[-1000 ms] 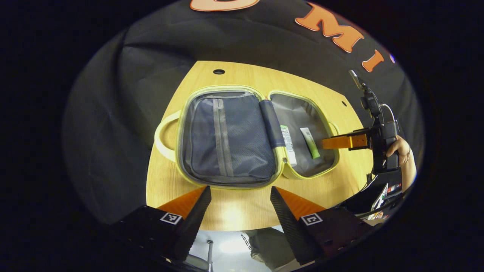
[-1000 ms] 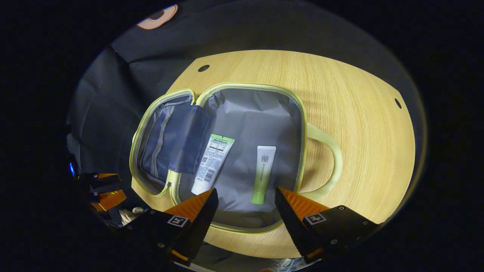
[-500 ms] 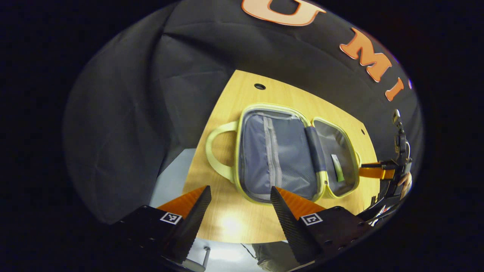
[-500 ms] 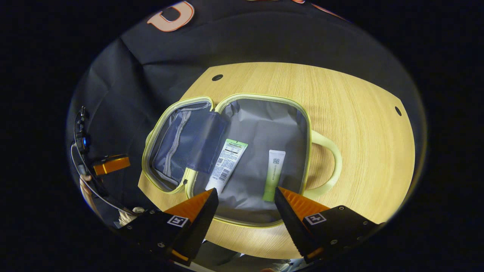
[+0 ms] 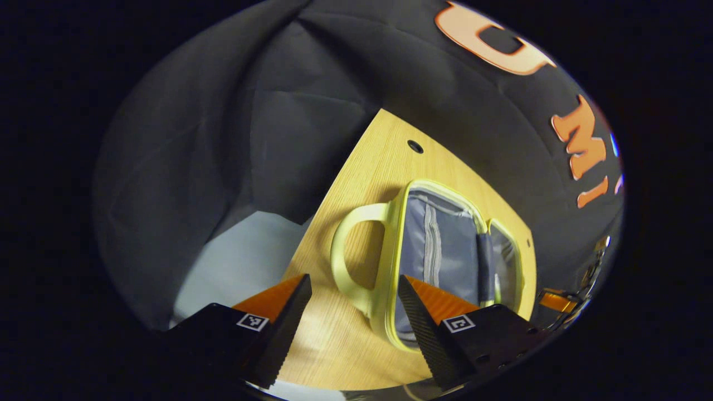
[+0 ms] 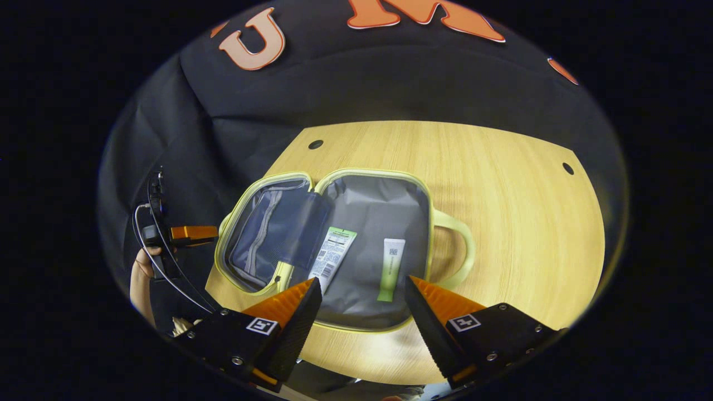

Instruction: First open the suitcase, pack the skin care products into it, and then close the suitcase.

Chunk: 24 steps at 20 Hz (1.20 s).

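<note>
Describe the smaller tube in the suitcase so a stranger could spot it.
On the round wooden table lies an open yellow-trimmed suitcase with grey lining. In its handle-side half lie two tubes. The slim white-to-green tube is nearer the handle and narrower than the label-covered white tube.

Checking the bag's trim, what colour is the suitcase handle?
Pale yellow-green handle, clearest in the left gripper view.

Open suitcase (image 6: 356, 211) on wooden table (image 6: 518, 189)

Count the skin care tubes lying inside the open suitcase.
2. The white tube with a green end lies in the suitcase by the hinge; the green-and-white tube lies beside it, nearer the handle. The mesh pocket in the other half could hide more.
</note>
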Each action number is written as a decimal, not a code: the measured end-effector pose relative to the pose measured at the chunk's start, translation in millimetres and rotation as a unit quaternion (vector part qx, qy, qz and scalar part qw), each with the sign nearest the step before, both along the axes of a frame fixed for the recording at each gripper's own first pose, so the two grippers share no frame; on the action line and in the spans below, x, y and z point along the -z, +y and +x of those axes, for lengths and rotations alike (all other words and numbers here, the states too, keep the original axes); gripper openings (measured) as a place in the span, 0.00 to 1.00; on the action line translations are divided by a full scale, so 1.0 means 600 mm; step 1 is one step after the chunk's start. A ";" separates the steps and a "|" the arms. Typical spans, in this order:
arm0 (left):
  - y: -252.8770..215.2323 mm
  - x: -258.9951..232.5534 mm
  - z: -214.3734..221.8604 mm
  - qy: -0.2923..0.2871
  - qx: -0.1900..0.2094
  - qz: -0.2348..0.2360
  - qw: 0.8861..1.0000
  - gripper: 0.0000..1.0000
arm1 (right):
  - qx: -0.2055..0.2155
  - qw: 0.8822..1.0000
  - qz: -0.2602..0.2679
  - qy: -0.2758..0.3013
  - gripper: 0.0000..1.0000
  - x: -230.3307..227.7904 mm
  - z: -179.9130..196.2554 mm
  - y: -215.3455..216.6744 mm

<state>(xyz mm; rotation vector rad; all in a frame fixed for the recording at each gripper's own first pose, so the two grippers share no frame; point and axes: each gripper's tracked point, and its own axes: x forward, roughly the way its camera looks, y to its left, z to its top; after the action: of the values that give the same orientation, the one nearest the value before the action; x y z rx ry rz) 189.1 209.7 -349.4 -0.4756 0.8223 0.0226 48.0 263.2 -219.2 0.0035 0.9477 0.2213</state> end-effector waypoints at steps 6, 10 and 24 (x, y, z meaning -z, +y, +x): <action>0.000 0.025 0.059 -0.003 -0.050 -0.107 0.993 0.74 | 0.060 0.998 0.015 -0.008 0.96 0.004 -0.028 -0.042; 0.018 0.048 0.050 0.036 -0.090 -0.072 0.993 0.14 | 0.097 0.995 0.006 -0.038 0.96 -0.018 -0.033 -0.090; -0.169 -0.274 0.025 -0.056 0.013 0.210 0.976 0.01 | 0.126 0.973 -0.030 -0.189 0.96 -0.192 -0.001 -0.268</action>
<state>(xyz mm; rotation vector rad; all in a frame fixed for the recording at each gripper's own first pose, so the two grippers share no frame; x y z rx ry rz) 204.2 108.3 -185.3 -0.0666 0.6892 0.1417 47.2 102.6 -104.2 0.0252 0.5650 -0.0423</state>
